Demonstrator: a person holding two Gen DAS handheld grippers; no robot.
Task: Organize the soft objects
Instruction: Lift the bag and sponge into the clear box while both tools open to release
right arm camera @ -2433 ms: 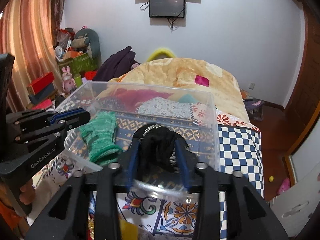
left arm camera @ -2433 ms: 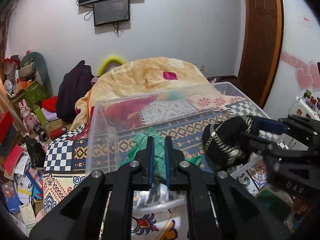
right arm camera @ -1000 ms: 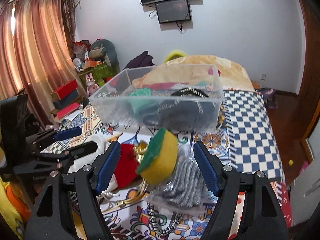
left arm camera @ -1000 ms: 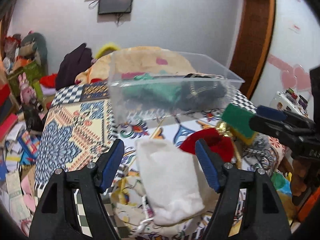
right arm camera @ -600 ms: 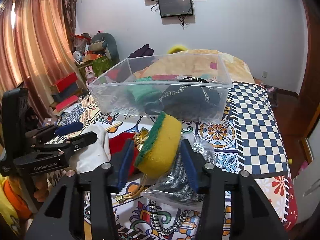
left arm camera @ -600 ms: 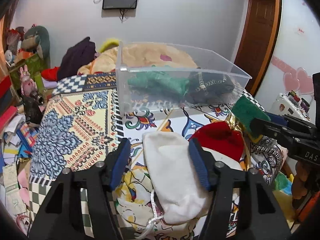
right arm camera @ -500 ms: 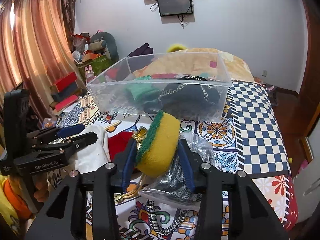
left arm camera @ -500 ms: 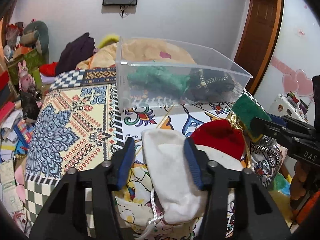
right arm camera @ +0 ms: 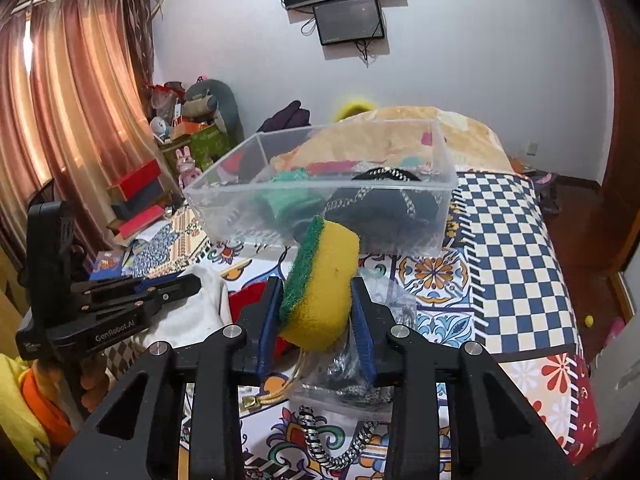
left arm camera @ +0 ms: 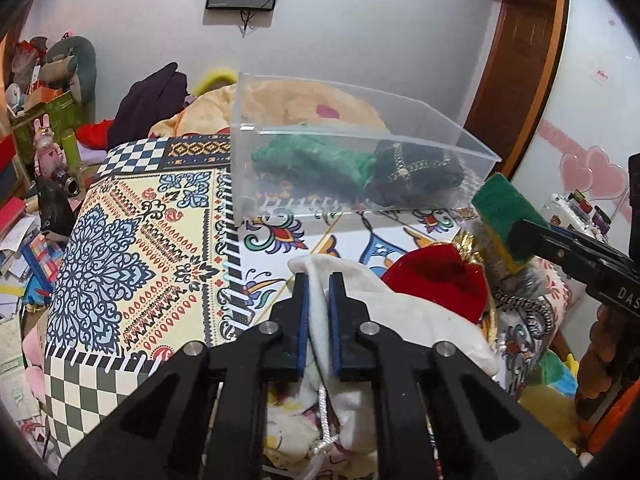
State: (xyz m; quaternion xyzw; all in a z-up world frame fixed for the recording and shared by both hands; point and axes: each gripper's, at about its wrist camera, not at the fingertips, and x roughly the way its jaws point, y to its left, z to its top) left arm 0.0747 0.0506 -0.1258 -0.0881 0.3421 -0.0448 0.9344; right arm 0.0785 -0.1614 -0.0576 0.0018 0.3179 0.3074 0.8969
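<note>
The left gripper (left arm camera: 319, 280) is clamped on a fold of the white cloth drawstring pouch (left arm camera: 400, 320), its blue-lined jaws pressed nearly together with the pale fabric pinched between them; the pouch's cord hangs down under the jaws. Just to the right of this gripper lies a red velvet pouch with gold trim (left arm camera: 440, 280), touching the white one.

The right gripper (right arm camera: 316, 304) is clamped on a yellow foam sponge with a green scouring layer (right arm camera: 324, 284), which bulges up between the jaws, tilted, green edge toward the left. Directly below and just ahead of these jaws sits a clear plastic bag holding dark metallic chain-like material (right arm camera: 360, 380), and a braided silver chain (right arm camera: 320, 440) trails out under the gripper. From the left wrist view the sponge (left arm camera: 504, 216) appears at far right, held above the red pouch.

Ahead of both grippers, well beyond the pouches, stands a clear rectangular plastic bin (left arm camera: 460, 184) on the patterned multicoloured bedspread (left arm camera: 140, 248). Inside it a green knitted item (left arm camera: 312, 160) lies on the left and a black bag with a metal chain strap (left arm camera: 416, 172) on the right, touching each other. Behind the bin a peach quilt (right arm camera: 460, 128) is heaped, and a dark screen (right arm camera: 348, 20) hangs on the wall.
</note>
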